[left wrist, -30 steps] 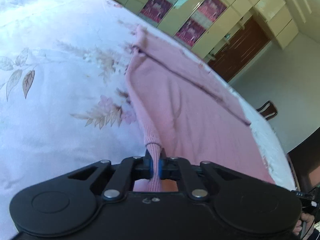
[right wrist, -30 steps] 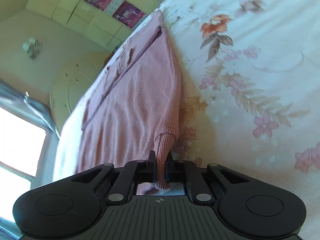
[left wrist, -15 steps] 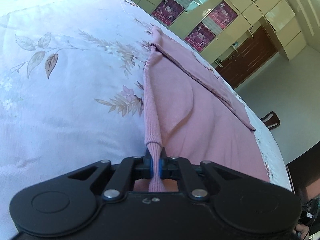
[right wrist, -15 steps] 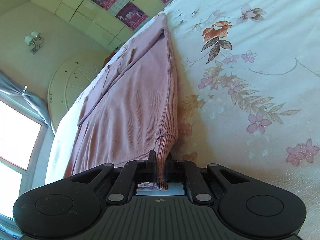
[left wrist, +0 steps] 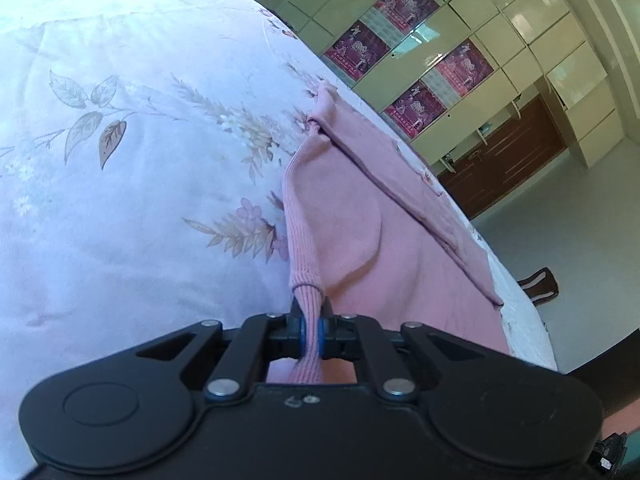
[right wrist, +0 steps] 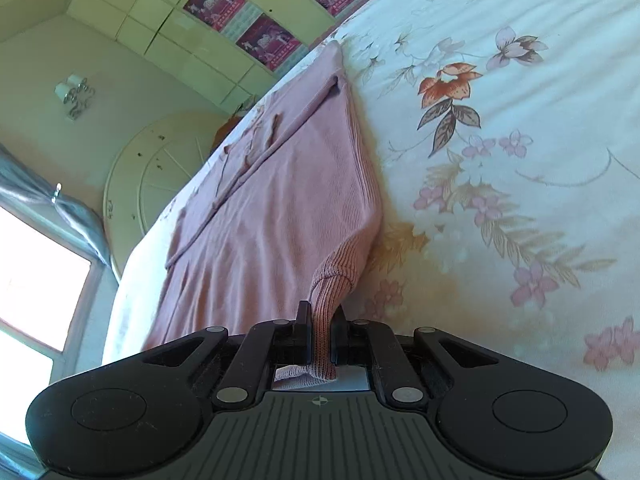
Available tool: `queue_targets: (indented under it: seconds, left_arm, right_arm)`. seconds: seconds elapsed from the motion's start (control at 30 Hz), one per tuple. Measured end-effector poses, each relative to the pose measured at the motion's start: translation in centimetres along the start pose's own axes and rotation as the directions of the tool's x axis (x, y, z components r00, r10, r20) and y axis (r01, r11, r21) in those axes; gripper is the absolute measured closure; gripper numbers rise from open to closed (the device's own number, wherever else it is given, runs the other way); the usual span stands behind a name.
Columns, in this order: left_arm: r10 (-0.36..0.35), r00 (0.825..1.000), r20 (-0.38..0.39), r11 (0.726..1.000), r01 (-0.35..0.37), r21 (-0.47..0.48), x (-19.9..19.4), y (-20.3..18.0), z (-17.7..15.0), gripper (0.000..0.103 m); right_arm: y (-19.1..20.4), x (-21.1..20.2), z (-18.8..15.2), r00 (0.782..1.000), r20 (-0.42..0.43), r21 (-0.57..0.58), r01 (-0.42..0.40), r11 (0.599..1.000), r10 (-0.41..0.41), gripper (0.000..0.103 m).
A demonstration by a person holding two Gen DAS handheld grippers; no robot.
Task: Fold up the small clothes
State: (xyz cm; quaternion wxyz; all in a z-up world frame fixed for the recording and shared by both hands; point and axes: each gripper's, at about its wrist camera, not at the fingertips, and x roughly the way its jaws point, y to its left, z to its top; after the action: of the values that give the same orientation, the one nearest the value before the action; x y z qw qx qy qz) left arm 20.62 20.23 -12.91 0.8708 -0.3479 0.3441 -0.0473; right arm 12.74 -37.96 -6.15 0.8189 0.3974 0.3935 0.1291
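A pink knit garment (left wrist: 372, 220) lies stretched over a floral bedspread (left wrist: 120, 184). My left gripper (left wrist: 309, 312) is shut on its ribbed hem corner, and the cloth runs taut away from the jaws. In the right wrist view the same garment (right wrist: 280, 200) stretches away, and my right gripper (right wrist: 322, 316) is shut on another ribbed corner of it. A folded-over strip with a seam crosses the garment's far part in both views.
The floral bedspread (right wrist: 520, 160) spreads wide to the right of the garment. Yellow-green cabinets (left wrist: 460, 40) with pink posters stand beyond the bed. A round white headboard (right wrist: 160, 168) and a bright window (right wrist: 36, 280) show at left.
Both grippers keep their hold on the ribbed corners. Both views have tilted, showing more of the cabinets and the room.
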Motion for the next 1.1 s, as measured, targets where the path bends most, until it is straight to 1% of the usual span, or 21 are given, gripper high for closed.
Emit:
queue_targets:
  seconds: [0.1, 0.23, 0.37, 0.4, 0.43, 0.57, 0.7, 0.83, 0.9, 0.93, 0.97, 1.0, 1.03, 1.07, 1.1]
  left_arm:
    - [-0.047, 0.998, 0.04, 0.999, 0.047, -0.002, -0.3, -1.3, 1.7, 0.099]
    - [-0.093, 0.993, 0.079, 0.996, 0.094, -0.012, 1.1, -3.4, 5.7, 0.099]
    - [-0.107, 0.991, 0.081, 0.994, 0.107, -0.001, 4.8, -5.9, 10.3, 0.099]
    - [-0.107, 0.991, 0.08, 0.994, 0.106, 0.016, 5.9, -6.6, 11.3, 0.099]
    - [-0.109, 0.991, 0.076, 0.994, 0.107, 0.031, 7.2, -7.3, 12.4, 0.099]
    - [-0.119, 0.991, 0.062, 0.993, 0.117, 0.035, 13.1, -8.7, 16.9, 0.099]
    - [-0.119, 0.992, 0.034, 0.992, 0.118, 0.038, 19.5, -8.7, 20.9, 0.099]
    - [-0.102, 0.995, -0.003, 0.994, 0.102, 0.05, 25.4, -8.4, 23.5, 0.099]
    - [-0.102, 0.994, -0.045, 0.992, 0.105, 0.063, 28.4, -8.1, 24.4, 0.099]
    - [-0.094, 0.994, -0.061, 0.993, 0.098, 0.069, 29.6, -7.9, 24.7, 0.096]
    - [-0.085, 0.995, -0.059, 0.993, 0.089, 0.076, 30.3, -7.6, 24.9, 0.092]
    - [-0.072, 0.996, -0.052, 0.994, 0.076, 0.075, 30.7, -7.4, 25.1, 0.08]
    - [-0.073, 0.996, -0.045, 0.995, 0.076, 0.068, 30.7, -7.2, 25.2, 0.064]
    - [-0.08, 0.997, -0.022, 0.994, 0.081, 0.079, 30.4, -7.0, 25.3, 0.054]
    - [-0.069, 0.997, 0.017, 0.991, 0.067, 0.117, 29.7, -7.1, 25.3, 0.036]
  right_arm:
    - [1.1, -0.4, 1.7, 0.998, 0.045, 0.002, -0.037, 0.999, 0.037, 0.096]
    - [3.2, 0.1, 5.4, 0.992, 0.104, -0.013, -0.071, 0.997, 0.072, 0.096]
    - [5.7, 2.2, 10.2, 0.986, 0.146, -0.026, -0.077, 0.997, 0.08, 0.096]
    - [6.2, 3.0, 11.4, 0.985, 0.151, -0.025, -0.075, 0.997, 0.078, 0.096]
    - [6.7, 3.9, 12.7, 0.985, 0.155, -0.025, -0.071, 0.997, 0.074, 0.096]
    - [7.8, 8.1, 18.0, 0.985, 0.165, -0.022, -0.039, 0.999, 0.042, 0.096]
    - [6.8, 12.9, 23.1, 0.985, 0.173, 0.022, -0.014, 1.0, 0.01, 0.096]
    - [5.0, 18.2, 27.3, 0.987, 0.163, 0.072, 0.003, 0.997, -0.015, 0.096]
    - [3.9, 21.0, 28.8, 0.988, 0.148, 0.097, 0.022, 0.995, -0.036, 0.096]
    - [3.2, 22.4, 29.4, 0.99, 0.135, 0.114, 0.023, 0.993, -0.039, 0.096]
    - [2.5, 23.7, 30.0, 0.992, 0.121, 0.13, 0.017, 0.991, -0.033, 0.096]
    - [2.0, 24.7, 30.5, 0.994, 0.106, 0.132, 0.017, 0.991, -0.031, 0.095]
    - [1.7, 25.5, 30.9, 0.995, 0.092, 0.13, 0.03, 0.991, -0.042, 0.081]
    - [1.4, 25.8, 31.2, 0.993, 0.096, 0.124, 0.054, 0.991, -0.066, 0.064]
    - [1.5, 25.4, 31.3, 0.988, 0.131, 0.1, 0.07, 0.993, -0.083, 0.027]
